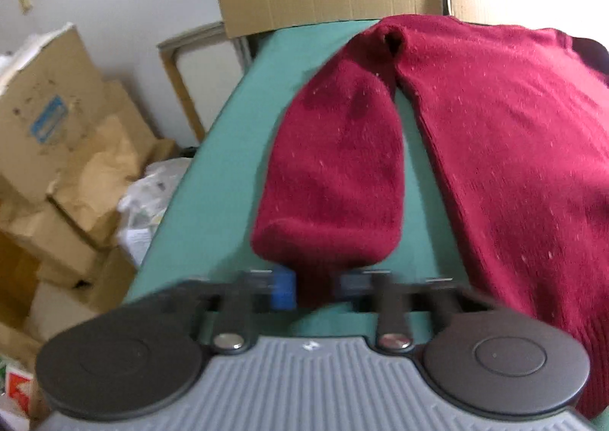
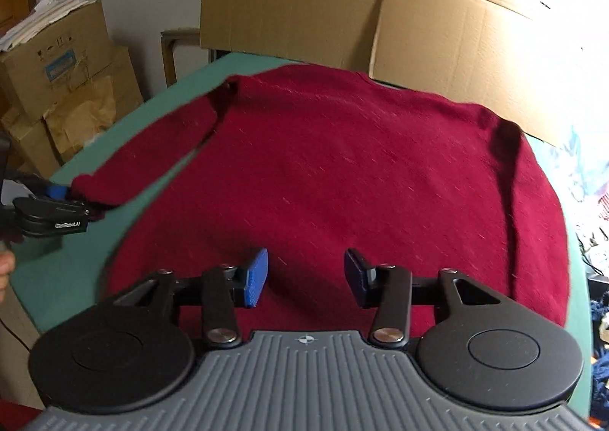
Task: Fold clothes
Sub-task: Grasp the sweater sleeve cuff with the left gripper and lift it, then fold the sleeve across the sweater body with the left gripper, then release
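The red sweater point(image 2: 342, 172) lies spread flat on the green table point(image 2: 68, 271), its body covering most of the top, one sleeve point(image 1: 335, 172) stretched out toward the table's left edge. The left tool point(image 1: 315, 288) is clenched on that sleeve's cuff, blue pads pinching the knit. The right tool point(image 2: 304, 277) hangs over the sweater's lower body, jaws parted, nothing between them. A big flattened cardboard sheet point(image 2: 342, 5) stands behind the table, with stacked cardboard boxes point(image 2: 57, 62) off to the left.
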Demonstrator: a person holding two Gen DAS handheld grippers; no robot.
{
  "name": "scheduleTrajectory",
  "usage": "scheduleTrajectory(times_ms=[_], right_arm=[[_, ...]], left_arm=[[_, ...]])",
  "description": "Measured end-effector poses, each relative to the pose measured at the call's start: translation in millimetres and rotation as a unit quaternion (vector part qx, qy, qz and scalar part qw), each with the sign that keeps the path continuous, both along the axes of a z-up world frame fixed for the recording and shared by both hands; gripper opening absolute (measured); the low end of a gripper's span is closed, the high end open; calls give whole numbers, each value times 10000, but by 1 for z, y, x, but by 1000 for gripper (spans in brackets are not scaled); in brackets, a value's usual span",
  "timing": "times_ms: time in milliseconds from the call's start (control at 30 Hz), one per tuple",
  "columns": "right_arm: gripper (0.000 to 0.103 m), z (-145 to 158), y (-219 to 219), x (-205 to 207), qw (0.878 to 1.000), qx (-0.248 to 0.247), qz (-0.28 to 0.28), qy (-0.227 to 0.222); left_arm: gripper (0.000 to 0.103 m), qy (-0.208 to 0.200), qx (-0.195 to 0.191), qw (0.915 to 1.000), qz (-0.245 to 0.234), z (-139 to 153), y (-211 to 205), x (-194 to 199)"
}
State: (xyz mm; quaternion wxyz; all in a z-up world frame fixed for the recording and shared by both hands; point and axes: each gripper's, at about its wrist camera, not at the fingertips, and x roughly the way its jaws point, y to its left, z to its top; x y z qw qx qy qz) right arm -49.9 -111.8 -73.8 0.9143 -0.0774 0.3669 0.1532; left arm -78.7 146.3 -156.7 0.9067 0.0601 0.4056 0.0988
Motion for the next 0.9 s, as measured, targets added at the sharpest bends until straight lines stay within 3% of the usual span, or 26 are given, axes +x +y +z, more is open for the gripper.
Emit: scheduleTrajectory(times_ms=[100, 167, 267, 367, 533, 700, 900], right_arm=[[48, 6, 15, 7, 9999, 69, -110, -70], [48, 4, 24, 12, 9996, 116, -240, -27], [48, -5, 37, 21, 9986, 222, -440, 179], [48, -15, 52, 28, 9974, 272, -515, 432], [47, -9, 78, 31, 9994, -107, -201, 256], [48, -12, 75, 46, 9984, -260, -297, 410], [48, -19, 58, 66, 9956, -169, -627, 673]], left_arm=[[14, -594, 513, 9967, 206, 30, 34, -6], [14, -824, 532, 9943, 424, 51, 66, -8], [14, -906, 663, 9924, 497, 64, 102, 2], [14, -813, 663, 9938, 364, 61, 110, 17], [14, -802, 438, 9956, -203, 55, 90, 14], [15, -865, 287, 9919, -880, 56, 48, 29], [15, -1007, -237, 9789, -1762, 66, -17, 57]])
